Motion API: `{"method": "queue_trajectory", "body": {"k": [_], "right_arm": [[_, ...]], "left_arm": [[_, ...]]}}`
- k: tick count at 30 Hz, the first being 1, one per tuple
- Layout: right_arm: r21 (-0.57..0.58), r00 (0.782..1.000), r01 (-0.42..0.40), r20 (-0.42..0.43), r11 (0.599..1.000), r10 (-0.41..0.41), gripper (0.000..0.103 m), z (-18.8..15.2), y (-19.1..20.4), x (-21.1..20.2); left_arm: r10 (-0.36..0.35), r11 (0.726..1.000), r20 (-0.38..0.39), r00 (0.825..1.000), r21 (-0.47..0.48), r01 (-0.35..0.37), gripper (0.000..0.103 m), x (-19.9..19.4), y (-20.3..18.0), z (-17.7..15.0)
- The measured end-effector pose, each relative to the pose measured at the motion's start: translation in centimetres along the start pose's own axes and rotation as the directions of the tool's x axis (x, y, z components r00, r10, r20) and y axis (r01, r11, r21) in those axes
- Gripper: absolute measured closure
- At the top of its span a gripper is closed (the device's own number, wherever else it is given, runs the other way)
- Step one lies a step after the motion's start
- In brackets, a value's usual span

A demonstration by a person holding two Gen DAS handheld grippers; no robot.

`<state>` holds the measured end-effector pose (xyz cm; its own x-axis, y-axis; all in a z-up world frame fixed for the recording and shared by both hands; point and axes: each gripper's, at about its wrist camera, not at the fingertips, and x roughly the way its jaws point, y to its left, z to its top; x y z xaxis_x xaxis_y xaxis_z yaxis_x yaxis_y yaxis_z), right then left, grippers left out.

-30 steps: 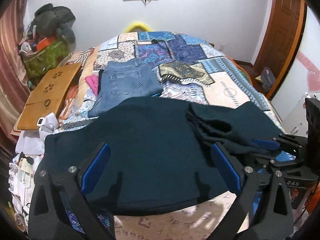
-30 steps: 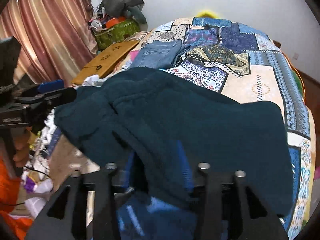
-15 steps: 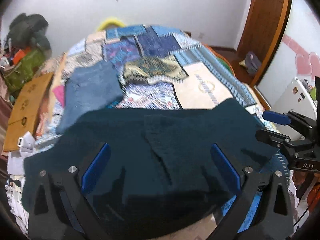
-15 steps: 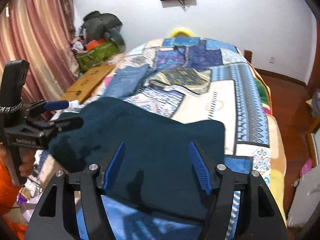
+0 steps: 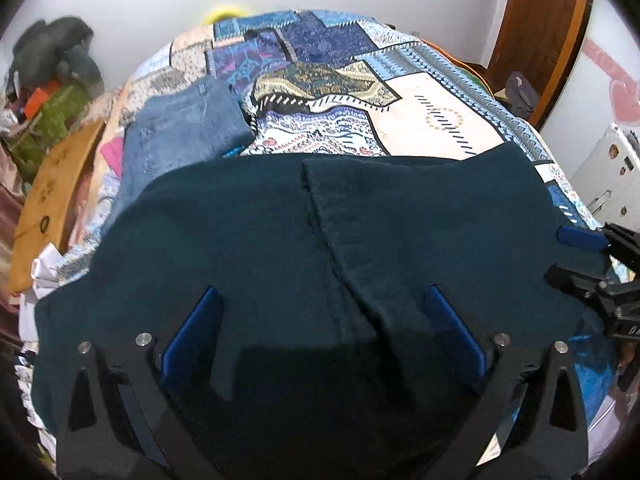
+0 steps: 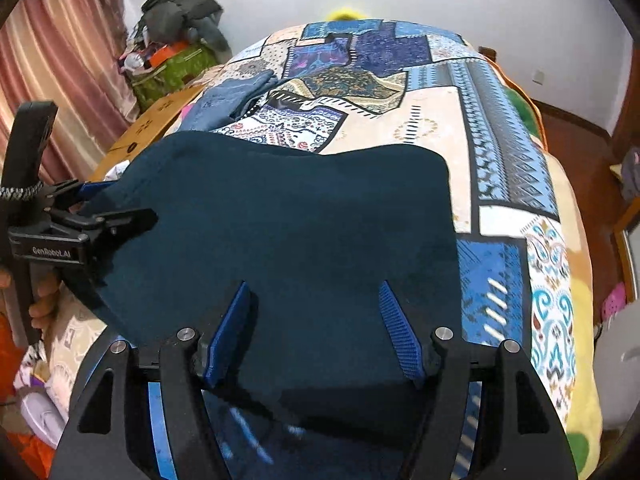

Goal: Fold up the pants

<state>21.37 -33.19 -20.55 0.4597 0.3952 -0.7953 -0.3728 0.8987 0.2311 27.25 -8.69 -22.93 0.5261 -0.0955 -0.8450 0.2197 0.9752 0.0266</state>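
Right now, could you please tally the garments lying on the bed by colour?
Dark teal pants: 1
Blue jeans: 1
Pink garment, mostly hidden beside the jeans: 1
Total: 3

Bed (image 5: 436,120), covered by a patchwork bedspread (image 6: 504,160) in blue, cream and paisley panels.

Lying on it:
- Dark teal pants (image 5: 280,248), spread flat across the near end, directly ahead of and beneath the open left tongs (image 5: 324,336); one layer is folded over the other, its seamed edge running between the two fingers. The right tongs (image 6: 316,324), also open, sit over the same cloth.
- Folded blue jeans (image 5: 180,128), beyond the pants, ahead and left of the left tongs; their near edge meets the pants.
- Pink cloth (image 5: 112,156), just left of the jeans, partly tucked under them.
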Motion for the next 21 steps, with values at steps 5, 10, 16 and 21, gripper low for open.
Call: {"method": "queue_trajectory", "body": {"k": [5, 10, 16, 21], "right_arm": [[0.009, 1.000, 0.027, 0.010, 1.000, -0.027, 0.040, -0.5, 0.3, -1.4], [-0.010, 0.998, 0.064, 0.018, 0.998, -0.064, 0.040, 0.1, 1.2, -2.3], [-0.062, 0.995, 0.065, 0.078, 0.996, -0.060, 0.036, 1.8, 3.4, -3.5], [-0.152, 0.989, 0.048, 0.147, 0.987, -0.026, 0.029, 3.6, 6.5, -3.6]], "left_arm": [[0.021, 1.000, 0.048, 0.999, 0.021, -0.022, 0.000, -1.8, 0.2, -1.3], [0.020, 1.000, 0.087, 0.996, -0.007, -0.019, 0.000, -3.5, 1.0, -2.3], [0.071, 0.996, 0.186, 0.980, -0.064, -0.060, 0.000, -7.5, 2.9, -3.0], [0.177, 0.977, 0.262, 0.949, -0.165, -0.137, 0.000, -10.9, 6.9, -3.7]]}}
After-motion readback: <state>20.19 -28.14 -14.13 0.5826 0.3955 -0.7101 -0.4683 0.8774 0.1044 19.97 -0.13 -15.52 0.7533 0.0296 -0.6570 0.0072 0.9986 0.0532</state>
